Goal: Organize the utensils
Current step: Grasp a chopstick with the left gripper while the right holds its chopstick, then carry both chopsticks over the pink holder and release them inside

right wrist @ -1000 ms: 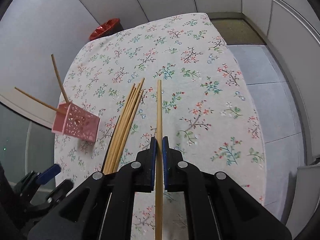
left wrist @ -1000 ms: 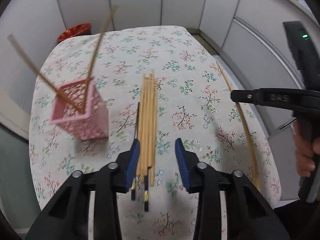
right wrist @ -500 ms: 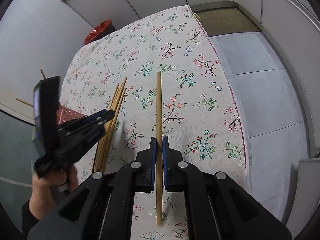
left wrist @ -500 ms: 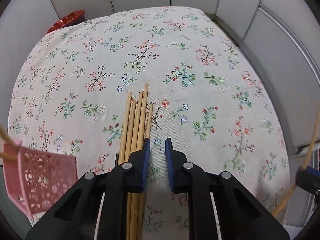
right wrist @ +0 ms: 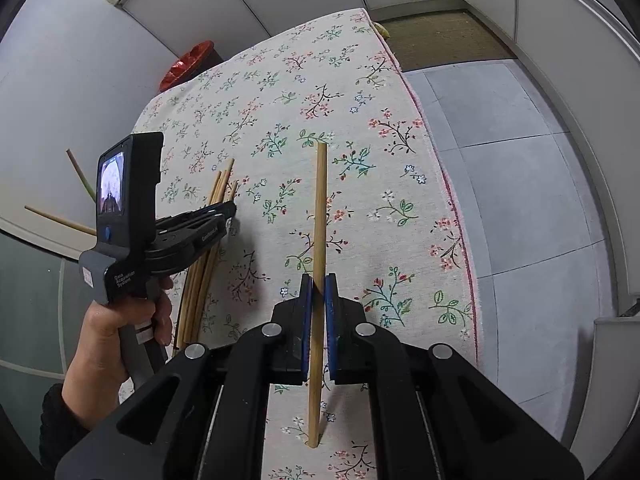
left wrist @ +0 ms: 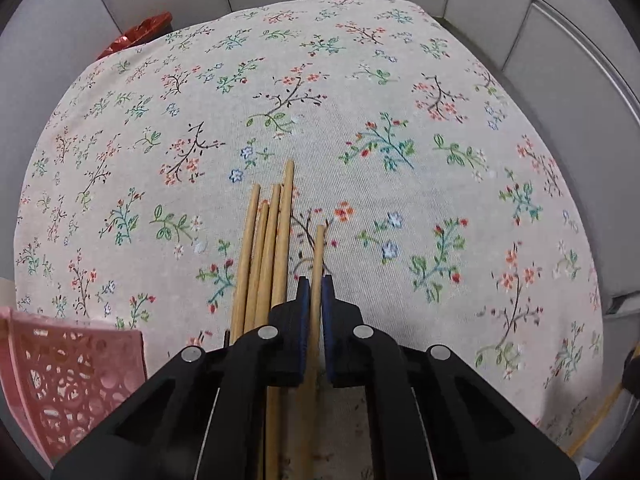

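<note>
Your left gripper (left wrist: 314, 296) pinches one thin, light, stiff bamboo chopstick (left wrist: 318, 256) just right of the bundle of bamboo chopsticks (left wrist: 266, 252) (mid-shaft grip resists swinging), while your right gripper (right wrist: 318, 296) clamps another pale bamboo stick (right wrist: 319, 216).

chopsticks on cloth (left wrist: 276, 240): 5 | pink basket (left wrist: 72, 376): 1 | tools (left wrist: 314, 300): 2

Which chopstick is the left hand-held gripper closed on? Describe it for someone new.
On the floral tablecloth, find the bundle of pale wooden chopsticks beside the pink perforated plastic basket. The left hand-held gripper grips the single wooden chopstick just right of the bundle, its tip shortest.
</note>
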`<state>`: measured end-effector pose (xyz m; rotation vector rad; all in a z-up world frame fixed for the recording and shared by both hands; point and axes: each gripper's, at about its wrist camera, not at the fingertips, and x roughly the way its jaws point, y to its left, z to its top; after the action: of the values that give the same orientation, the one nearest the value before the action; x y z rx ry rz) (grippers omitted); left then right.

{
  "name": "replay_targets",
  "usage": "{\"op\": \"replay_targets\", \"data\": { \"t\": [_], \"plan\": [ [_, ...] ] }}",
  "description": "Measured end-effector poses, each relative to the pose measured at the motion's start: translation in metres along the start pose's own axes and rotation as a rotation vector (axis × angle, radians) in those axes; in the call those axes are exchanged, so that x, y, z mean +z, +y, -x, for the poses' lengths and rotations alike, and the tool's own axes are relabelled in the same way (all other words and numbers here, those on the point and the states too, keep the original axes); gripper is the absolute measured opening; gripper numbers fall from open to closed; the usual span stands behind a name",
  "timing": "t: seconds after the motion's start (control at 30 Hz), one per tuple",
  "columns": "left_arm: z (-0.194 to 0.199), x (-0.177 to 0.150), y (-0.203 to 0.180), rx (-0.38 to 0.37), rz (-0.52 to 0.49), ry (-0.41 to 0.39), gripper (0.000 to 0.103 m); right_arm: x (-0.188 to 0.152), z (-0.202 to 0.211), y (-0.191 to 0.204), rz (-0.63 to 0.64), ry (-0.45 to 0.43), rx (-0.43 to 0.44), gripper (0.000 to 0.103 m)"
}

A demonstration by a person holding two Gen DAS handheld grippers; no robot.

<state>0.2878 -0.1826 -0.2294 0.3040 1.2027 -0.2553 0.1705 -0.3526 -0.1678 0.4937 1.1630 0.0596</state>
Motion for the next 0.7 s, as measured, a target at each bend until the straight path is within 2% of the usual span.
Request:
{"op": "replay_targets", "data": {
  "t": [0.1, 0.23, 0.43, 0.57, 0.7],
  "plan": [
    [0.012, -0.013, -0.001, -0.022, 0.003, -0.01, 0.006, -0.001, 0.002, 0.003, 0.006, -0.009, -0.017, 0.006],
    [0.047, -0.031, 0.001, -0.049, 0.0, -0.063, 0.006, -0.006, 0.01, 0.017, 0.038, -0.035, -0.032, 0.005],
    [0.114, -0.073, 0.013, -0.069, -0.014, -0.217, 0.005, -0.017, 0.03, 0.047, 0.11, -0.092, -0.024, 0.005],
    [0.152, -0.102, 0.019, -0.056, -0.018, -0.314, 0.005, -0.025, 0.042, 0.069, 0.157, -0.13, -0.026, 0.005],
    [0.188, -0.112, 0.032, -0.087, 0.001, -0.391, 0.005, -0.037, 0.056, 0.095, 0.227, -0.176, -0.037, 0.005]
  ]
}}
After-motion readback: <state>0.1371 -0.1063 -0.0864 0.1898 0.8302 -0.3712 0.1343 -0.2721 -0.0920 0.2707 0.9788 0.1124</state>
